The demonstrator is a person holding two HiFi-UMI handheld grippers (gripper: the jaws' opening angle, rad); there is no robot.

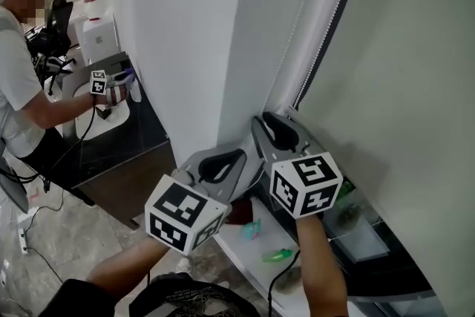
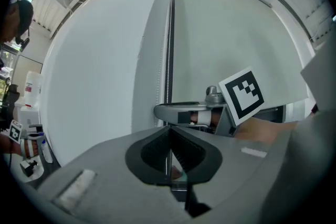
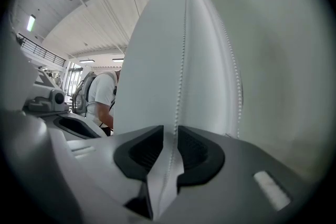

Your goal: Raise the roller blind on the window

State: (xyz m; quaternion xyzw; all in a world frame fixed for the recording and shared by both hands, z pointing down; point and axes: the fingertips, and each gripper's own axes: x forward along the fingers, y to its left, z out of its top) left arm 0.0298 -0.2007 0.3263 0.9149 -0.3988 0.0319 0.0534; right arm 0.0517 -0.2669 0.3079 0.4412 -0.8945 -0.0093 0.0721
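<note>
The pale roller blind hangs over the window on the right. Its white bead chain runs down along the blind's left edge to both grippers. My right gripper is the higher one. In the right gripper view its jaws stand apart, with the chain passing loosely between the pads. My left gripper sits just below and left of it. Its jaws are closed together, with the thin chain pinched in the seam.
A white wall column stands directly left of the chain. Below the grippers is a white sill with small green items. At far left a person works at a dark counter with another gripper.
</note>
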